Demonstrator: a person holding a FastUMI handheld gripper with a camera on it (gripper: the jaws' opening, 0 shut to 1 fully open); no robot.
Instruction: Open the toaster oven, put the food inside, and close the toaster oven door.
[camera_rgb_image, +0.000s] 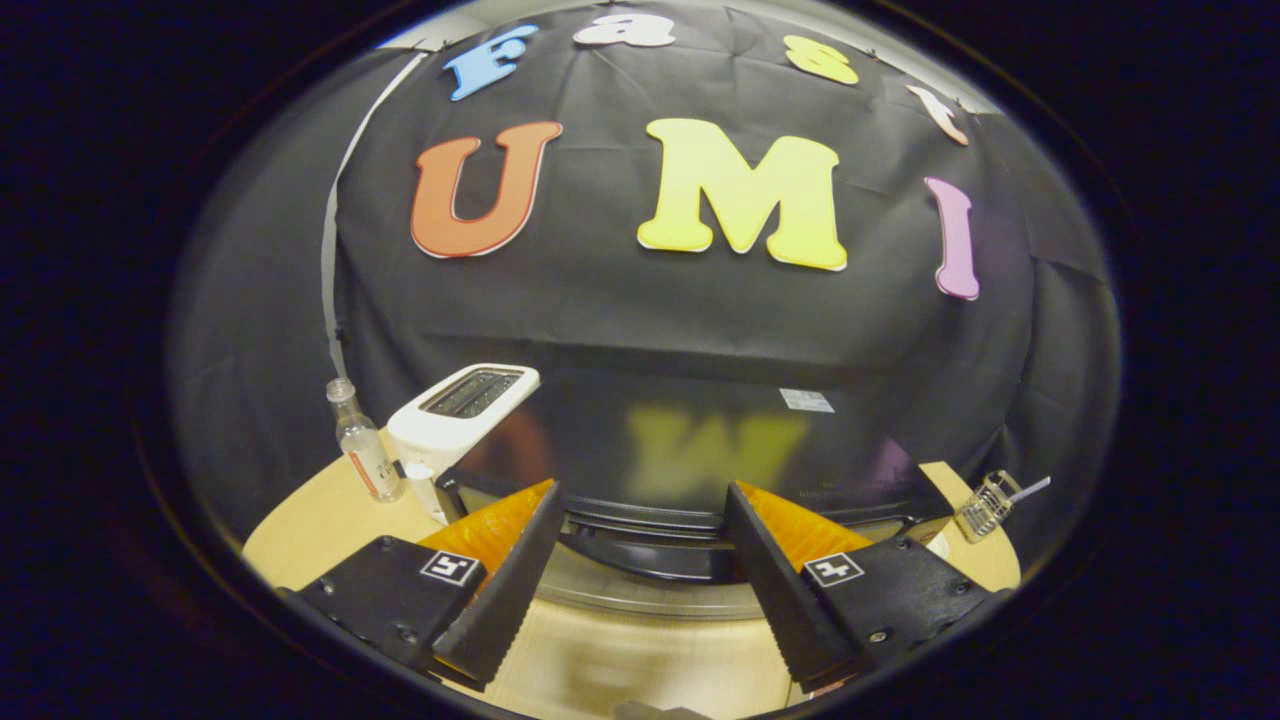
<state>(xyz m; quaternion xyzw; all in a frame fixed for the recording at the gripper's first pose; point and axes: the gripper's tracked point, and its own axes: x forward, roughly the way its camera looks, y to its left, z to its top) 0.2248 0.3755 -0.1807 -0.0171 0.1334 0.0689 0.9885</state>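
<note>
Glossy black metal and glass make up the oven (700, 450), a wide, low box standing straight ahead of the hand-held gripper (640, 590) and beyond its fingertips, on a pale wooden tabletop (310, 530). The oven's long axis runs crosswise, left to right, so its broad front faces the camera squarely. Its door looks closed, the dark pane mirroring the wall behind the camera. A dark handle bar (640, 555) runs sideways along the door's lower front, in line with the gap between the two fingers and a little farther on. The fingers stand spread wide apart, with nothing between them but bare wood and the oven's lower front. No contact with the oven can be seen. Judging from this, the handle lies dead ahead, and a short straight advance would bring it between the fingers. Room for that looks open, as the tabletop between fingers and oven is bare. To the left, just beside the oven's corner, sits a white toaster (462, 410), and farther left a small clear bottle (365, 450). To the right, near the tabletop's edge, lies a small wire object (988, 503), too small to identify. The tabletop's rim curves away on both sides. Food for the oven cannot be picked out.
</note>
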